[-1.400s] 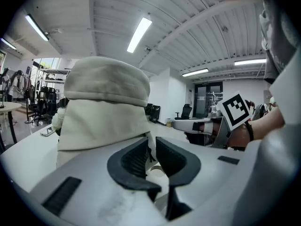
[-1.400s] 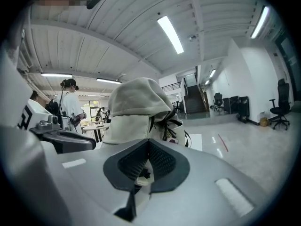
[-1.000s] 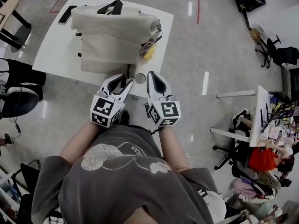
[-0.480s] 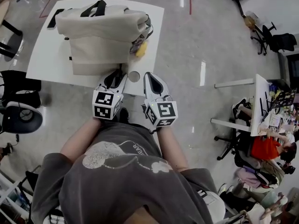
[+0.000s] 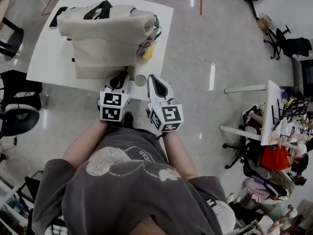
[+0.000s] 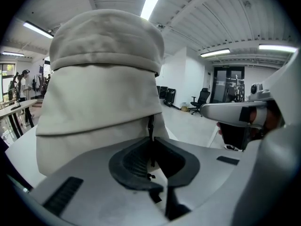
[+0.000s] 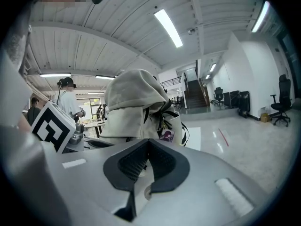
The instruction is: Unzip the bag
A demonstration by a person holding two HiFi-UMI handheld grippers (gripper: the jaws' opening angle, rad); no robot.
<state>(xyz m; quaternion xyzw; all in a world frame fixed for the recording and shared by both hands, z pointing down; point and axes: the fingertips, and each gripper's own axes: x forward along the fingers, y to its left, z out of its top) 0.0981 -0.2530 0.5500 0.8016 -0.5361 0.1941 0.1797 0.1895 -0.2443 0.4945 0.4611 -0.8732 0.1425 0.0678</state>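
As left claw [image 6: 151,141] closes, zip pull [image 6: 150,125] between

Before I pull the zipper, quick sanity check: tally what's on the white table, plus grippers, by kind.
Beige bag: 1
Yellow trinket beside bag: 1
Dark flat object: 1
Grippers: 2 (left gripper closing on zipper pull; right gripper shut, empty)
Total: 5

Bag [image 5: 105,43] — matt beige cloth; table [image 5: 46,62] smooth white; floor [image 5: 225,48] glossy, reflective.
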